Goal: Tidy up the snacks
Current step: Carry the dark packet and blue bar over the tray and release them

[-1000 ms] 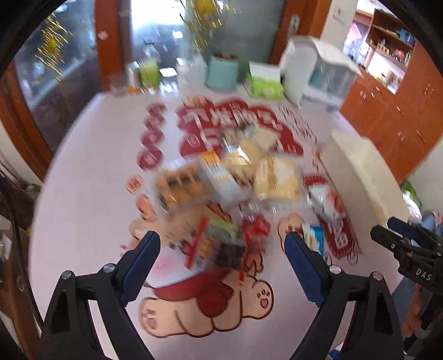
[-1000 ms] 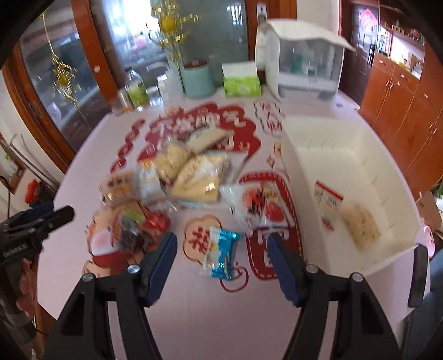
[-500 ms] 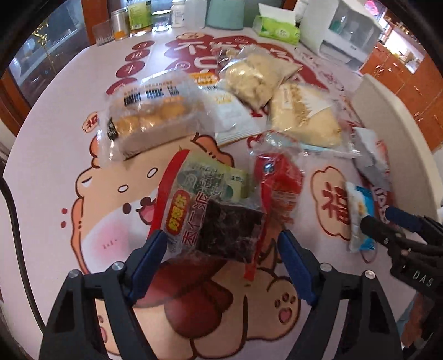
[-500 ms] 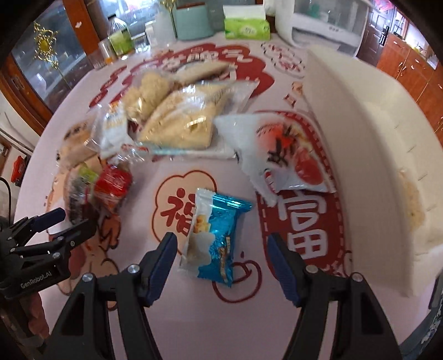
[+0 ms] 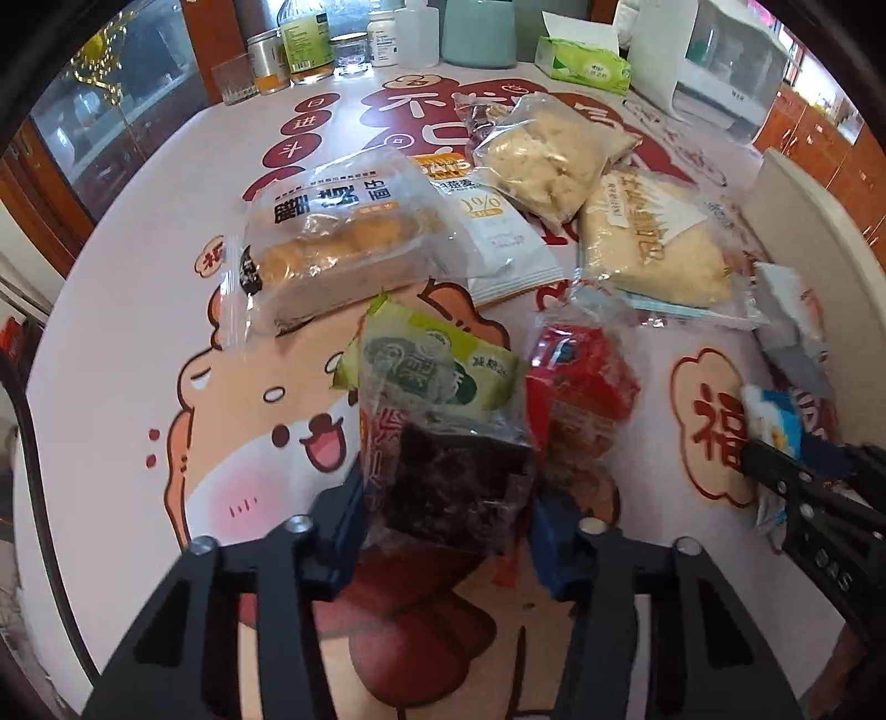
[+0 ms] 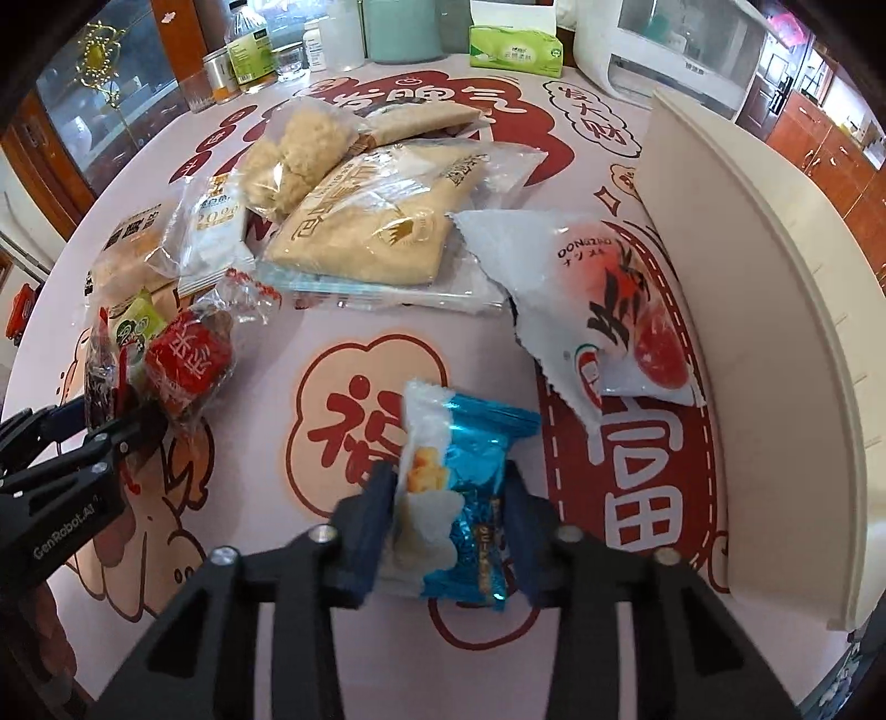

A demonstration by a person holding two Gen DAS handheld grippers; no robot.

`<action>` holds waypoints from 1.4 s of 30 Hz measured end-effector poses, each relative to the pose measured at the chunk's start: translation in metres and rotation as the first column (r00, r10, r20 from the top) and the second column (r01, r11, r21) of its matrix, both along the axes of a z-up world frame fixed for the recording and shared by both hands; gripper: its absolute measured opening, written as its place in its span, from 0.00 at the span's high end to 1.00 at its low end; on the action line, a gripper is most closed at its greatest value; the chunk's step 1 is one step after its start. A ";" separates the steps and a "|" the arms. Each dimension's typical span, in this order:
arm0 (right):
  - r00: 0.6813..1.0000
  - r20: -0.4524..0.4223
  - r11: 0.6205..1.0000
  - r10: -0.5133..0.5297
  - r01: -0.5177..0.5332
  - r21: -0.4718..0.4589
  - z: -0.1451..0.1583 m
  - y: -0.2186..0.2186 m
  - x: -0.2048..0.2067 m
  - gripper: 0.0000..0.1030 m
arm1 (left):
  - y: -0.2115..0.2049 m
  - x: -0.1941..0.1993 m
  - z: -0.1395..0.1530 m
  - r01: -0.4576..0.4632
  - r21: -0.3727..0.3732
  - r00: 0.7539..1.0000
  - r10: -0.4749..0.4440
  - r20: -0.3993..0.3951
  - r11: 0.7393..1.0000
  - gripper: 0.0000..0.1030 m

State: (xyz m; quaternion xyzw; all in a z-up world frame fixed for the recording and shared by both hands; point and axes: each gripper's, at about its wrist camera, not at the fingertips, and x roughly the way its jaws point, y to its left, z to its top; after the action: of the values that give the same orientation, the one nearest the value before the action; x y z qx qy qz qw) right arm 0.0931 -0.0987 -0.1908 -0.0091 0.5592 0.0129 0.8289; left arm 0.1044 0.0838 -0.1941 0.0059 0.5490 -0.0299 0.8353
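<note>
both wrist cameras look steeply down, close over the table [image 5: 111, 332], sharing the snack pile [image 6: 354, 221].

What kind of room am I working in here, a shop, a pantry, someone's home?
Most likely a home dining room or kitchen. Wooden cabinets line the right side, a glass-fronted cabinet stands at the left, and the table, under a festive printed cover, holds a tissue box and bottles.

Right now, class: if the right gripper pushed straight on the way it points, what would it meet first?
The blue snack packet between the closing right gripper jaws, then probably the tablecloth just beneath it.
</note>
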 end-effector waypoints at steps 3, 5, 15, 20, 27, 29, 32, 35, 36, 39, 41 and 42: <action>1.000 -0.007 1.000 -0.001 0.001 0.007 0.002 -0.002 -0.001 0.71 | 0.007 -0.005 0.006 -0.004 -0.067 1.000 0.004 -0.001 0.998 0.55; 1.000 -0.012 1.000 -0.004 0.005 0.018 0.003 -0.004 -0.004 0.71 | 0.010 -0.011 0.011 0.002 -0.079 1.000 -0.002 0.006 0.997 0.55; 0.999 0.041 0.993 -0.018 0.013 0.115 0.037 -0.015 -0.015 0.71 | 0.012 -0.030 0.053 0.030 -0.112 0.998 -0.023 0.064 0.993 0.56; 0.995 0.095 0.989 -0.030 0.016 0.145 0.068 -0.018 -0.022 0.71 | -0.002 -0.036 0.094 0.083 -0.113 0.991 -0.070 0.118 0.990 0.55; 0.974 0.220 0.989 -0.049 0.016 0.150 0.131 -0.028 -0.038 0.71 | -0.031 -0.039 0.164 0.190 -0.135 0.956 -0.151 0.252 0.973 0.55; 0.966 0.251 0.989 -0.056 0.019 0.148 0.146 -0.033 -0.042 0.71 | -0.042 -0.038 0.180 0.216 -0.139 0.944 -0.171 0.281 0.966 0.55; 0.954 0.292 0.990 -0.067 0.027 0.138 0.164 -0.043 -0.049 0.71 | -0.061 -0.032 0.200 0.251 -0.154 0.928 -0.192 0.319 0.956 0.55; 0.938 0.331 0.990 -0.100 0.061 0.128 0.182 -0.066 -0.053 0.71 | -0.084 -0.026 0.214 0.286 -0.161 0.912 -0.218 0.347 0.945 0.55; 0.934 0.339 0.989 -0.113 0.073 0.128 0.187 -0.075 -0.054 0.71 | -0.094 -0.024 0.219 0.301 -0.161 0.906 -0.230 0.355 0.940 0.55; 0.921 0.359 0.986 -0.153 0.117 0.120 0.197 -0.105 -0.056 0.71 | -0.130 -0.012 0.232 0.343 -0.175 0.890 -0.260 0.376 0.923 0.55; 0.914 0.368 0.984 -0.171 0.138 0.115 0.201 -0.124 -0.056 0.71 | -0.154 -0.004 0.239 0.364 -0.184 0.881 -0.273 0.386 0.913 0.55; 0.908 0.375 0.982 -0.186 0.156 0.107 0.204 -0.138 -0.054 0.71 | -0.167 0.001 0.242 0.374 -0.186 0.877 -0.281 0.389 0.909 0.55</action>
State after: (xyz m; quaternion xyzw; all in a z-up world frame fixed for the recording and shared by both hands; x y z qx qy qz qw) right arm 0.0391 -0.2367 0.0127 0.0686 0.3841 -0.0408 0.9198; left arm 0.1051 -0.0830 0.0474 -0.0032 0.3720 -0.2408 0.8964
